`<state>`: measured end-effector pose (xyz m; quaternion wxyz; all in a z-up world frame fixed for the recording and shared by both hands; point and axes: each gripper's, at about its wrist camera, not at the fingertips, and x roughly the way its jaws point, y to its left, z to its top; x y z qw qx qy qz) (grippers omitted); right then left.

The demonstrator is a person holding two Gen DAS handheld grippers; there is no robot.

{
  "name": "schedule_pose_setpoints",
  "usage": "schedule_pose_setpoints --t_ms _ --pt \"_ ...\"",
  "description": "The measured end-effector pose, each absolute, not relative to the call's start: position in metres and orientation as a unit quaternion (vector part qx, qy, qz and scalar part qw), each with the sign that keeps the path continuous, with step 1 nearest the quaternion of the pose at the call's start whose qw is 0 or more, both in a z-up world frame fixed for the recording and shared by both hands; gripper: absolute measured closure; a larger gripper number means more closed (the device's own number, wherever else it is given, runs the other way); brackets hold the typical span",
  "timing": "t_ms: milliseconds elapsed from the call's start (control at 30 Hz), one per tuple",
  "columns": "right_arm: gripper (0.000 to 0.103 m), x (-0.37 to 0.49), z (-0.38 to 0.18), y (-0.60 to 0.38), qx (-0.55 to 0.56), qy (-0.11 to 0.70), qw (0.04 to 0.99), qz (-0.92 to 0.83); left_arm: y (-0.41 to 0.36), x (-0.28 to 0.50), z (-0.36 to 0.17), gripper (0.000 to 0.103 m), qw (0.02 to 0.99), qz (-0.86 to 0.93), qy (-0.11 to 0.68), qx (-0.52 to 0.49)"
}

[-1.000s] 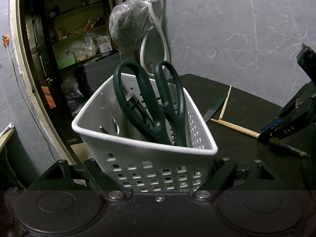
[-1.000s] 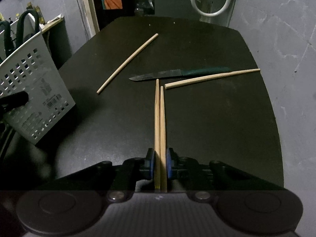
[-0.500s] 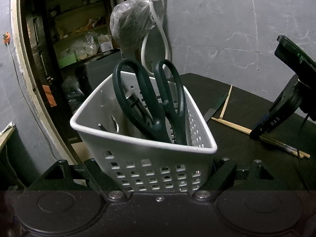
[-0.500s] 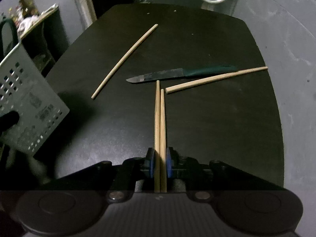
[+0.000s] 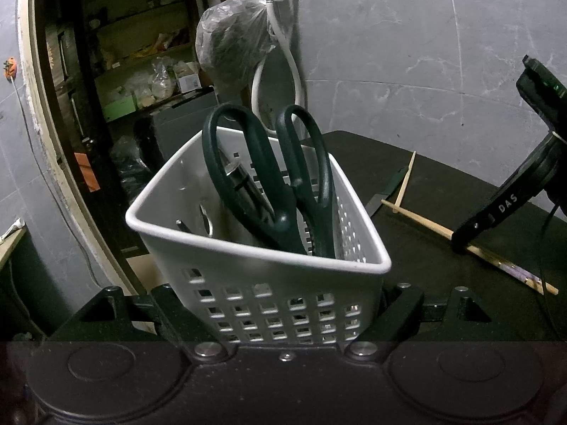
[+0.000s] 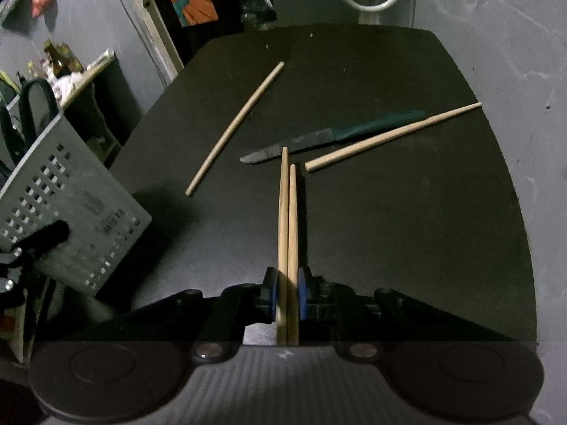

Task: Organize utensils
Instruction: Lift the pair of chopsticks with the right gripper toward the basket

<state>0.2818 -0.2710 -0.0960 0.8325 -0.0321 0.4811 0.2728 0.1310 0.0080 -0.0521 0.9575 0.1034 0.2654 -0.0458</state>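
The left gripper (image 5: 283,322) clamps a white perforated basket (image 5: 269,283) by its lower walls, one of its fingers (image 5: 389,313) pressed to each side, the basket tilted slightly and filling the space just ahead of them. A pair of dark green scissors (image 5: 280,184) stands handles-up inside the basket, leaning toward its right corner, with the tops of a few metal utensils (image 5: 205,216) showing low along the inner wall to the left.

The right gripper (image 6: 286,294) is closed on a pair of chopsticks (image 6: 287,219), the blue pads of its fingers (image 6: 270,294) squeezing the two sticks side by side; the sticks run straight out ahead of the fingers over the black table (image 6: 407,233). Just past their tips lies a knife (image 6: 329,140) with a dark green handle, its blade pointing left. A single chopstick (image 6: 389,138) lies beyond and to the right of the held tips, angled across the knife's handle, and another loose chopstick (image 6: 237,125) lies well to the left of it, apart from the rest. The basket appears at the far left of the right gripper's view, held off to the side of the held pair.
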Motion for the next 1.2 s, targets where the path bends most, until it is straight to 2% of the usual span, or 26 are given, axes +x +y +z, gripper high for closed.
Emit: schedule_pose_setpoints --t_ms 300,833,1200 --pt "0.090 0.276 -0.089 -0.287 0.039 0.432 0.853 0.291 0.008 0.131 -0.052 0.018 0.957 -0.047 0.265 0.104" --pt "0.090 0.258 -0.065 -0.299 0.100 0.340 0.878 0.321 0.008 0.131 -0.052 0.018 0.957 -0.047 0.266 0.104" --pt "0.090 0.258 -0.015 -0.293 0.123 0.249 0.893 0.355 0.008 0.131 -0.052 0.018 0.957 -0.047 0.265 0.104"
